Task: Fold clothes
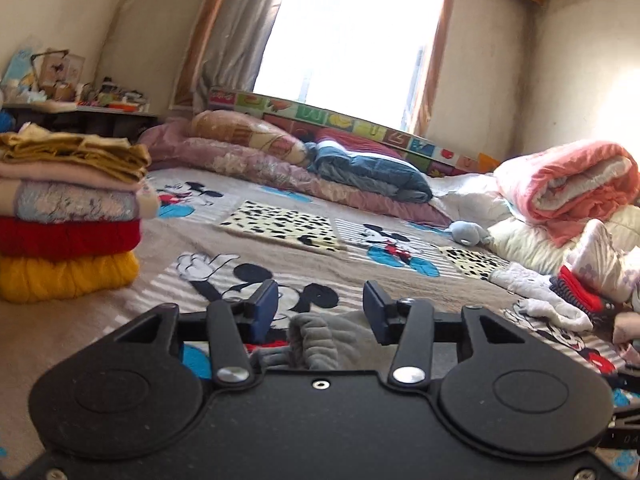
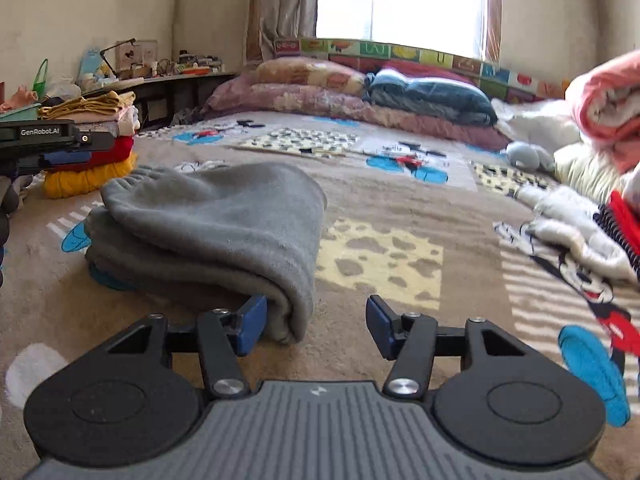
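Note:
A folded grey fleece garment [image 2: 208, 232] lies on the Mickey Mouse bedspread [image 2: 400, 200]. My right gripper [image 2: 316, 326] is open at its near right corner, with the left fingertip [image 2: 252, 324] against the fold. My left gripper [image 1: 320, 312] is open just above the garment's ribbed cuff end [image 1: 316, 340]; it also shows at the left edge of the right wrist view [image 2: 56, 148]. A stack of folded clothes [image 1: 68, 216], yellow at the bottom, then red, stands on the bed to the left.
A heap of unfolded clothes [image 1: 576, 284] lies on the right. A rolled pink blanket [image 1: 568, 184] and pillows [image 1: 280, 152] lie toward the window. A cluttered shelf [image 1: 80, 100] runs along the left wall.

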Motion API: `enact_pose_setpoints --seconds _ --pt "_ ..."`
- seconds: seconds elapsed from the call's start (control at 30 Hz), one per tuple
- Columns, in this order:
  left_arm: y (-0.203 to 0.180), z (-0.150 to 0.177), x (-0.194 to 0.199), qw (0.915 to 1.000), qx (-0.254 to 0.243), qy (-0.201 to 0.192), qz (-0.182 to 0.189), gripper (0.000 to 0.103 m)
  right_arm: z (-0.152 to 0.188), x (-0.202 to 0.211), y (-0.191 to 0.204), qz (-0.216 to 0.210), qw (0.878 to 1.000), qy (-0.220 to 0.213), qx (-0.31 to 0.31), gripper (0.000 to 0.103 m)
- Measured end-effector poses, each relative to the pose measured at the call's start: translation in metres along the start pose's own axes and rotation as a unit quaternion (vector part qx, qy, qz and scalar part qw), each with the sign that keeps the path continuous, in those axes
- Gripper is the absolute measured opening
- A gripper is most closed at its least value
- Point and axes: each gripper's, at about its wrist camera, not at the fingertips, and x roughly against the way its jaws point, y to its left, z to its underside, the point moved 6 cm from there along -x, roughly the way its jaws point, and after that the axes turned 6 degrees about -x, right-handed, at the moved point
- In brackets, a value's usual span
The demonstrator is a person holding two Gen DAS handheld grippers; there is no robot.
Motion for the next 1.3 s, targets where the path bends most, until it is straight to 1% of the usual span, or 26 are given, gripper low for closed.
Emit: enact_pose_setpoints --seconds 0.03,0.07,0.1,0.13,0.17,0.23,0.3,0.33,0.37,0.43,0.5,0.57,0.7,0.8,0.83,0.87,0.9,0.93,1.0,1.03,1.07,1.1,1.13,1.17,1.27,1.3 --pt "-0.010 -0.001 -0.004 0.9996 -0.027 -0.002 0.010 0.032 -0.009 -0.004 0.004 -0.011 1.000 -0.009 0.011 0.053" --pt "-0.019 0.000 -0.008 0.9982 -0.059 -0.002 0.010 0.030 -0.018 -0.009 0.008 -0.023 0.999 -0.015 0.022 0.049" --pt "-0.027 0.002 -0.011 0.9961 -0.087 -0.002 0.014 0.029 -0.027 -0.017 0.014 -0.032 0.998 -0.020 0.042 0.044" --pt "-0.033 0.004 -0.016 0.9944 -0.104 0.003 0.022 0.028 -0.034 -0.025 0.019 -0.040 0.997 -0.023 0.056 0.042" --pt "-0.037 0.009 -0.022 0.9931 -0.113 0.015 0.026 0.028 -0.041 -0.035 0.023 -0.052 0.996 -0.024 0.065 0.041" --pt "-0.040 0.020 -0.034 0.9892 -0.136 0.048 0.023 0.028 -0.053 -0.057 0.029 -0.072 0.994 -0.022 0.080 0.040" --pt "-0.035 0.041 -0.048 0.9791 -0.173 0.107 -0.001 0.027 -0.055 -0.084 0.030 -0.085 0.992 0.002 0.095 0.039" --pt "-0.032 0.051 -0.055 0.9723 -0.190 0.135 -0.013 0.025 -0.049 -0.098 0.031 -0.096 0.990 0.026 0.100 0.039" --pt "-0.030 0.053 -0.056 0.9726 -0.184 0.141 -0.014 0.025 -0.042 -0.112 0.031 -0.108 0.987 0.053 0.105 0.039" --pt "-0.025 0.056 -0.059 0.9731 -0.173 0.151 -0.014 0.025 -0.019 -0.131 0.033 -0.128 0.983 0.073 0.109 0.041" --pt "-0.022 0.060 -0.062 0.9732 -0.167 0.158 -0.015 0.025 -0.015 -0.135 0.025 -0.150 0.983 0.068 0.081 0.041" --pt "-0.023 0.061 -0.062 0.9732 -0.166 0.159 -0.016 0.025 -0.016 -0.134 0.022 -0.159 0.982 0.069 0.078 0.041" --pt "-0.027 0.048 -0.047 0.9794 -0.160 0.124 -0.002 0.025 -0.025 -0.120 0.027 -0.148 0.983 0.071 0.082 0.041" --pt "-0.030 0.039 -0.036 0.9831 -0.155 0.097 0.009 0.025 -0.041 -0.100 0.030 -0.149 0.984 0.047 0.084 0.041" --pt "-0.034 0.033 -0.030 0.9840 -0.163 0.072 0.009 0.025 -0.047 -0.097 0.030 -0.148 0.985 0.040 0.085 0.041" --pt "-0.036 0.030 -0.028 0.9840 -0.168 0.059 0.007 0.026 -0.054 -0.100 0.031 -0.147 0.985 0.037 0.089 0.041" --pt "-0.037 0.030 -0.029 0.9837 -0.172 0.054 0.005 0.028 -0.062 -0.105 0.032 -0.145 0.984 0.034 0.093 0.041" --pt "-0.038 0.029 -0.030 0.9833 -0.175 0.050 0.003 0.034 -0.070 -0.110 0.033 -0.144 0.984 0.031 0.098 0.041" --pt "-0.036 0.036 -0.039 0.9814 -0.180 0.066 -0.005 0.041 -0.082 -0.124 0.035 -0.140 0.984 0.034 0.105 0.041" --pt "-0.035 0.040 -0.043 0.9803 -0.183 0.074 -0.008 0.041 -0.085 -0.134 0.035 -0.137 0.984 0.043 0.106 0.041" --pt "-0.032 0.044 -0.050 0.9793 -0.180 0.092 -0.011 0.041 -0.083 -0.150 0.032 -0.135 0.984 0.067 0.098 0.041" --pt "-0.028 0.052 -0.057 0.9764 -0.180 0.119 -0.013 0.041 -0.080 -0.168 0.028 -0.132 0.983 0.095 0.086 0.041" --pt "-0.028 0.055 -0.059 0.9742 -0.187 0.125 -0.015 0.041 -0.073 -0.182 0.024 -0.134 0.980 0.126 0.069 0.041" --pt "-0.028 0.058 -0.062 0.9719 -0.195 0.130 -0.017 0.041 -0.070 -0.185 0.022 -0.139 0.979 0.137 0.066 0.042" --pt "-0.029 0.061 -0.065 0.9698 -0.199 0.139 -0.022 0.041 -0.066 -0.188 0.021 -0.152 0.974 0.152 0.068 0.041" --pt "-0.028 0.060 -0.063 0.9711 -0.195 0.137 -0.020 0.041 -0.064 -0.189 0.020 -0.156 0.973 0.157 0.069 0.041"
